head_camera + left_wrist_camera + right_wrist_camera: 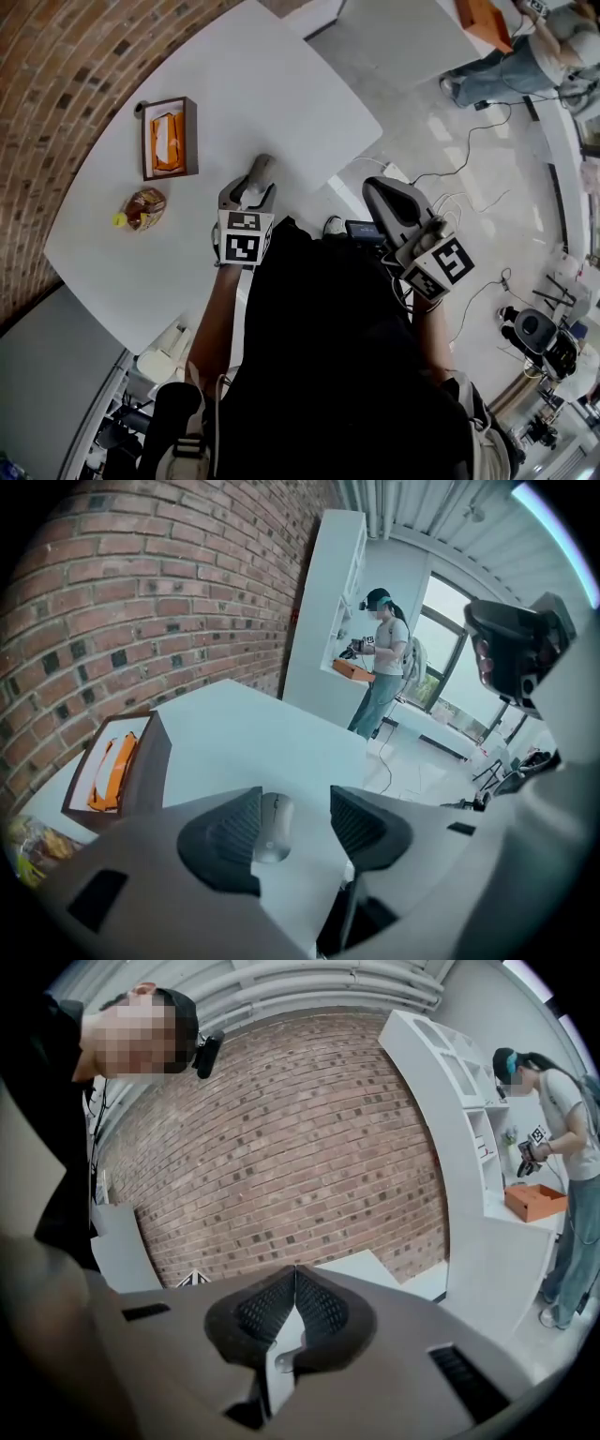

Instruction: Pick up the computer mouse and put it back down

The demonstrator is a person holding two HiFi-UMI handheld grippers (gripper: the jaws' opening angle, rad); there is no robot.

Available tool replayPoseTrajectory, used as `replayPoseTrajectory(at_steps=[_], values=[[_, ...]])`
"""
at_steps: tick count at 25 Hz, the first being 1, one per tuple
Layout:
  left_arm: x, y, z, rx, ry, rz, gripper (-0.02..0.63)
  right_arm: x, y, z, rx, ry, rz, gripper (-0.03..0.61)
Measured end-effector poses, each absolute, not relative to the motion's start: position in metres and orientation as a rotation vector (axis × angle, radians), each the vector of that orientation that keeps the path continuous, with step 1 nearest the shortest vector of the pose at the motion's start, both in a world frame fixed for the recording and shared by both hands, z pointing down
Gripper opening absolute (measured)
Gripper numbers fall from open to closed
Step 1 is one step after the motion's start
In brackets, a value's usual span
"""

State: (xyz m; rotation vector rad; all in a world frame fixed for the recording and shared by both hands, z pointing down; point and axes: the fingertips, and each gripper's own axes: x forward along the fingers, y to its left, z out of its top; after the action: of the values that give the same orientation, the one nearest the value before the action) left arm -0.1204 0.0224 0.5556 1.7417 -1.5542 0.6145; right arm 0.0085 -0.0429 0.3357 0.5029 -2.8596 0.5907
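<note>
Brick walling backs the white surface (262, 84), which carries a wooden box (169, 138) with something orange in it and a snack packet (143, 208) nearer the wall, both well apart from the work. Our left hand-held gripper (295, 796) reaches over the surface's near edge, angled down, with its jaws standing apart. The computer mouse (272, 827) lies flat on the surface between them, just beside the left pad and with a clear gap to the right one, so nothing is gripped yet. Our right hand-held gripper (295, 1274) hangs off to the side over the floor, its pads closed tip to tip on nothing. We judge this to be the approach to the pick-up, though the same pose could follow a release. The mouse's long axis runs along the line the left hand-held gripper points. Its wheel end faces away from us, toward the far side of the surface, and its rounded back is nearest. That suits the grasp, since the pads would close across its narrow width. The next move calls for a small sideways shift to centre the mouse, a little more descent, then a gentle squeeze on both flanks — its smooth, curved shell could slip upward if pinched too high.
</note>
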Motion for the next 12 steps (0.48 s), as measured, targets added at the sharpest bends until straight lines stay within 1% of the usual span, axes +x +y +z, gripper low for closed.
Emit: replayPoseTrajectory(at_steps=[2,6,12], values=[[-0.123,0.02,0.565,1.723,-1.54,0.62,0.241,0.008,-0.044,0.337,0.519,-2.846,0.577,0.018],[-0.126,0.018,0.58,1.692,-1.528,0.645,0.256,0.008,-0.046,0.338,0.534,-2.814,0.53,0.018],[-0.134,0.019,0.61,1.705,-1.481,0.798,0.293,-0.001,-0.042,0.335,0.564,-2.81,0.523,0.018]])
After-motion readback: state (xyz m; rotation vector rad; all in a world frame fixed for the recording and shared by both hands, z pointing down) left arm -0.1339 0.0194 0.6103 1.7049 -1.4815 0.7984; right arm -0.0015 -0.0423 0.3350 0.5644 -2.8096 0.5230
